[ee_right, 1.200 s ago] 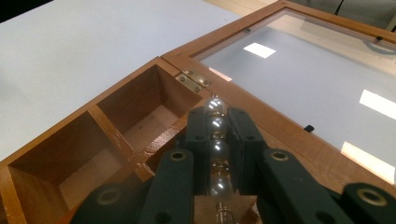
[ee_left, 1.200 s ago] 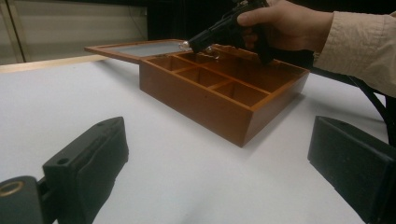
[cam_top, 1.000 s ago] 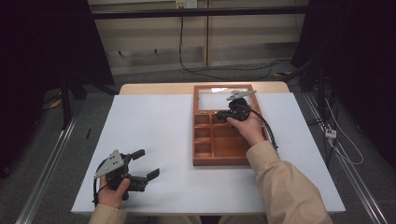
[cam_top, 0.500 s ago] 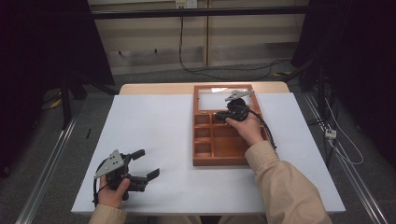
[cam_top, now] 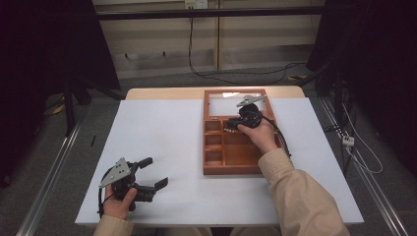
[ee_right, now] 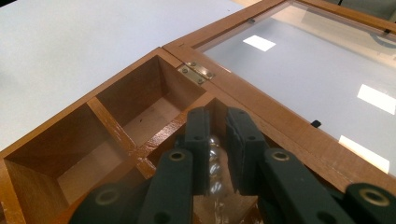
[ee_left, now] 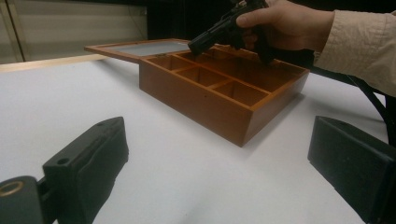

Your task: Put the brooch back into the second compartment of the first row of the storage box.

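Right gripper view: right gripper [ee_right: 215, 140] jaws nearly closed on what looks like pearly beads [ee_right: 215, 158] in the wooden box [ee_right: 112, 126] — next, lift clear. Left gripper [cam_top: 147, 179] rests open on the table [cam_top: 172, 132].

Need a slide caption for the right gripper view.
Right gripper closed on pearly bead string over compartmented brown wooden box, glass lid open flat.

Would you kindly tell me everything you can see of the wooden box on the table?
The wooden box is reddish-brown, with thin dividers forming several open compartments, those in clear sight bare. Its glass-paned lid lies folded back flat beyond the box, joined by a small brass hinge. The box sits flat on the white table, right of centre. The right gripper reaches down into a compartment by the hinge side, its jaws nearly shut on something pale and pearly.
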Action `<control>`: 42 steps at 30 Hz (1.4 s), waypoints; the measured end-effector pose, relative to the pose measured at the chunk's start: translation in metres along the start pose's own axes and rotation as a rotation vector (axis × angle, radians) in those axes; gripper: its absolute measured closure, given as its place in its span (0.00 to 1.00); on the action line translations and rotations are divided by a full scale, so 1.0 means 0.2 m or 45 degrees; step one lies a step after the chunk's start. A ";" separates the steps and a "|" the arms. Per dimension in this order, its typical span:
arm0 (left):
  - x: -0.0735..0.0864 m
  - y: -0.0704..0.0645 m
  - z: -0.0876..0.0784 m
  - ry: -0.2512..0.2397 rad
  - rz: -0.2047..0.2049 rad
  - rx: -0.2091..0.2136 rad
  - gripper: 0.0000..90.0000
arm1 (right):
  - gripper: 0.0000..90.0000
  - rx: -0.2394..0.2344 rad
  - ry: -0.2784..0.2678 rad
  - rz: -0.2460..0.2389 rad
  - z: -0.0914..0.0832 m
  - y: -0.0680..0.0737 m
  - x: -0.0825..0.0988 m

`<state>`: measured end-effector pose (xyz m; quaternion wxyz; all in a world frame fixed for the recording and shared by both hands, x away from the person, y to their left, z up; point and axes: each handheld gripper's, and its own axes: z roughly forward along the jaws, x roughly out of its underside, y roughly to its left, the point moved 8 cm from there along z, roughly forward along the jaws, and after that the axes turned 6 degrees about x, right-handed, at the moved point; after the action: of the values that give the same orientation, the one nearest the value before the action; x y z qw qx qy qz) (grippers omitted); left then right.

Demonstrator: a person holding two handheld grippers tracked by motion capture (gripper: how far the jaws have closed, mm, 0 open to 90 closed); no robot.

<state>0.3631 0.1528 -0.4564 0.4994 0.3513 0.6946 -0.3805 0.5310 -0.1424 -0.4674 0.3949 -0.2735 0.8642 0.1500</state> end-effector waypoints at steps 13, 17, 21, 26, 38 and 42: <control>0.00 0.00 0.00 -0.004 -0.006 0.000 0.05 | 0.85 -0.006 -0.017 0.010 -0.02 0.00 -0.01; 0.00 0.00 0.00 -0.001 -0.002 -0.001 0.05 | 0.74 0.005 -0.027 0.024 -0.04 0.00 -0.02; 0.00 0.00 -0.01 0.000 -0.003 -0.002 0.05 | 0.58 0.018 -0.034 0.042 -0.06 -0.01 -0.03; 0.00 0.01 -0.01 -0.003 -0.005 -0.007 0.05 | 0.39 0.031 -0.026 0.065 -0.07 -0.01 -0.02; 0.00 0.01 0.00 -0.008 -0.009 -0.004 0.05 | 0.24 0.012 -0.052 0.084 -0.12 0.04 -0.03; 0.00 0.01 0.01 -0.005 -0.010 -0.001 0.05 | 0.23 -0.009 -0.057 0.089 -0.14 0.07 -0.01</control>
<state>0.3648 0.1525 -0.4566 0.4992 0.3477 0.6952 -0.3828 0.5070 -0.1441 -0.4469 0.4079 -0.2412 0.8635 0.1727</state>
